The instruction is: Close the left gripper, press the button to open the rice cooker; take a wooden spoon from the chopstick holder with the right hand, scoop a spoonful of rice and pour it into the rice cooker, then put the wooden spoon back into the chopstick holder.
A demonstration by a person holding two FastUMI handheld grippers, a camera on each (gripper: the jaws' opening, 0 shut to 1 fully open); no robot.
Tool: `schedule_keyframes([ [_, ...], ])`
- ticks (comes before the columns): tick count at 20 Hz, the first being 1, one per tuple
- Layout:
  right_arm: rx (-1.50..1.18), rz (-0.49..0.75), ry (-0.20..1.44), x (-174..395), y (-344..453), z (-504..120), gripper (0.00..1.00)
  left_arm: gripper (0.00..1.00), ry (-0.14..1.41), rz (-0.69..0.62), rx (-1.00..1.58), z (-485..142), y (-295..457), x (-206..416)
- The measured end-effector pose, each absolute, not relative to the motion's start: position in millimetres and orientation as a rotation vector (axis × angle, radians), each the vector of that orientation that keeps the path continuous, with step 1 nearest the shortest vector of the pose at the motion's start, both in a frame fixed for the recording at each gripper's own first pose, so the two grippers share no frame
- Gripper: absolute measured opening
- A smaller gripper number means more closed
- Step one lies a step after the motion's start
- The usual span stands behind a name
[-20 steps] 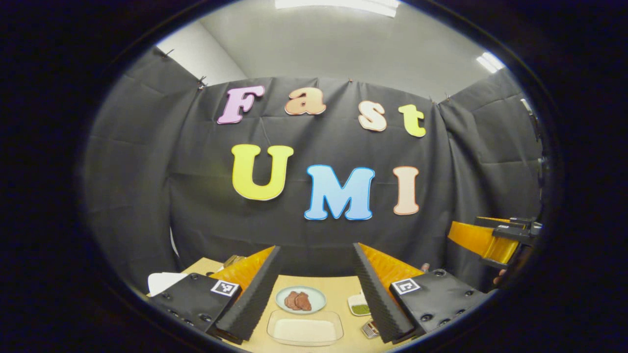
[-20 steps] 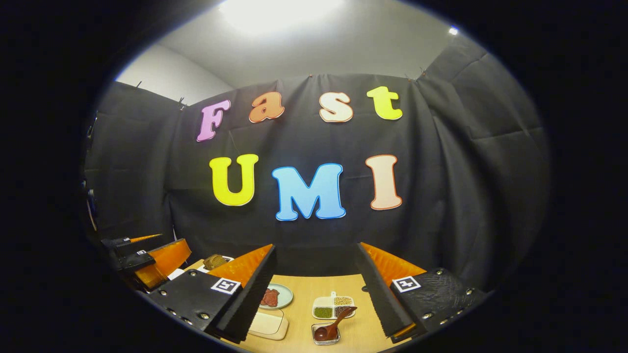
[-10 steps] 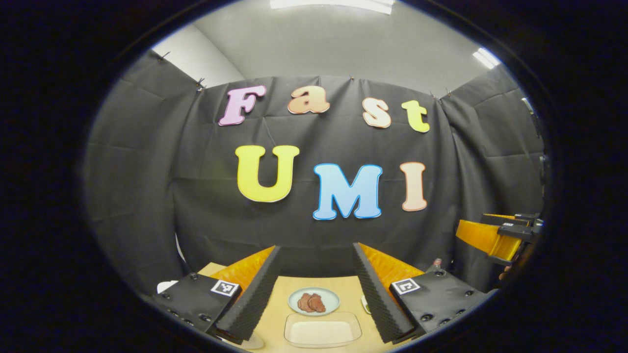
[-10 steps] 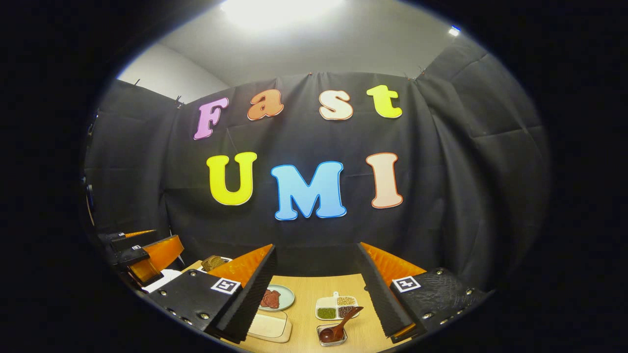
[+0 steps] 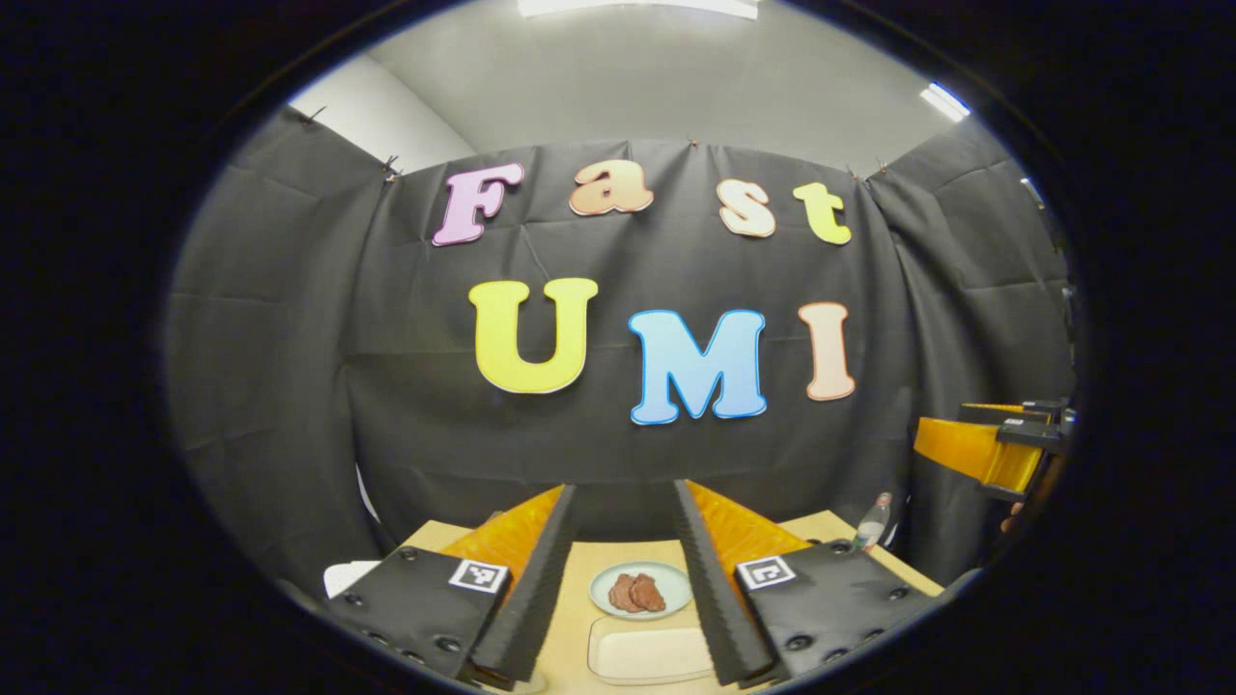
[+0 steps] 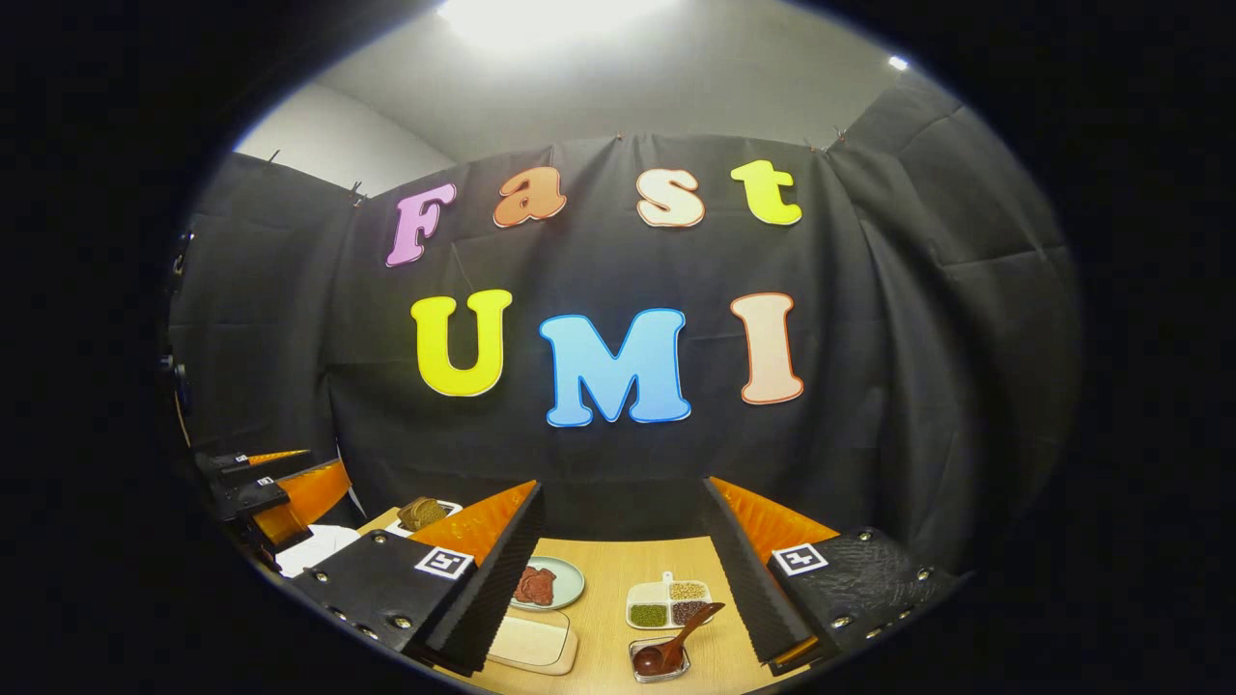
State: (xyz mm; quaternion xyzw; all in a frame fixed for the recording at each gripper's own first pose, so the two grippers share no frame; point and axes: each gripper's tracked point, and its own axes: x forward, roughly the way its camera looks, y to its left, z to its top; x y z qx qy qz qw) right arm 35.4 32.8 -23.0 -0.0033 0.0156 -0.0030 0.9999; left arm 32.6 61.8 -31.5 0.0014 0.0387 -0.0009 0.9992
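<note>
– Spoon location, please?
– The wooden spoon (image 6: 676, 639) leans bowl-down in a small clear holder (image 6: 660, 659) at the near edge of the table (image 6: 618, 569), just in front of a divided dish of grains (image 6: 666, 602). To their left are a plate of brown slices (image 6: 546, 582) and a pale tray (image 6: 529, 642).
– And the rice cooker?
– A white shape (image 6: 309, 548) lies at the table's left edge, below the left gripper. I cannot tell if that is it.
– How do the grippers stand?
– The left gripper (image 5: 623, 487) is held high over the table with a moderate gap between its fingers and nothing in it. The right gripper (image 6: 623, 485) is spread wide, also empty.
– So what makes this step go well?
– I'd bring the left fingers fully together before lowering, so that the two tips make one blunt point for the button. Then tilt down until the cooker comes into the left gripper view, and press straight rather than at a slant. The right gripper should wait clear of the lid's swing.
</note>
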Motion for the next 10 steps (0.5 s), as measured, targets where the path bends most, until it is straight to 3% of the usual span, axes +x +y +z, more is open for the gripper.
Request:
schedule_keyframes([
  [4, -0.016, 0.001, 0.039, 39, 34, -29, 0.97, 0.11, 0.114, 0.073, 0.013, -49, 91, 26],
  [10, -0.01, 0.016, 0.069, 46, 38, -43, 0.97, 0.09, 0.236, 0.083, -0.031, -93, 121, 24],
])
